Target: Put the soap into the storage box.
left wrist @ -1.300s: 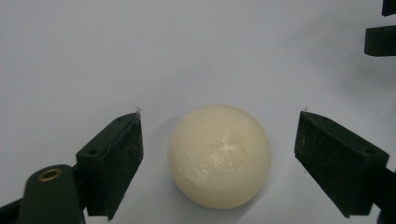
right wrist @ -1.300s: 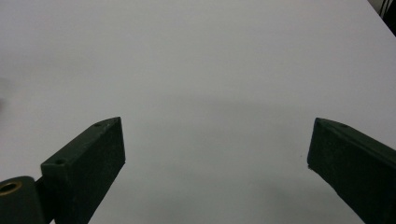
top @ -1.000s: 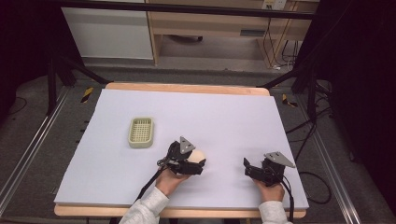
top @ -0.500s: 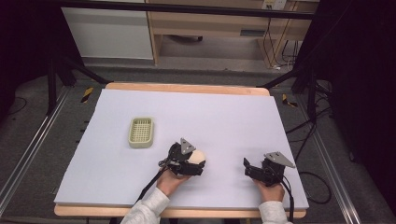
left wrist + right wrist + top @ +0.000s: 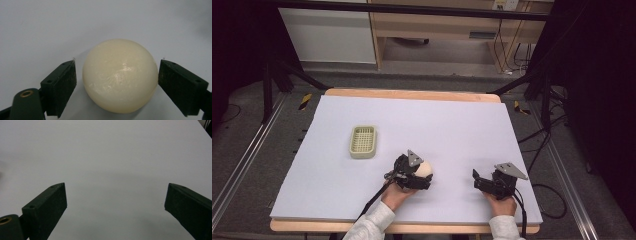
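A smooth cream ball rests on the pale lilac table cover, near the front middle. My left gripper is open, with one black jaw on each side of the ball. A narrow gap shows at the left jaw, and the right jaw is close to or just touching the ball. From above, the ball peeks out beside my left gripper. My right gripper lies low at the front right, open, with bare table between its jaws.
A small cream slatted basket stands on the cover, left of and behind the left gripper. The table's wooden edge runs along the back. Cables trail from both grippers off the front edge.
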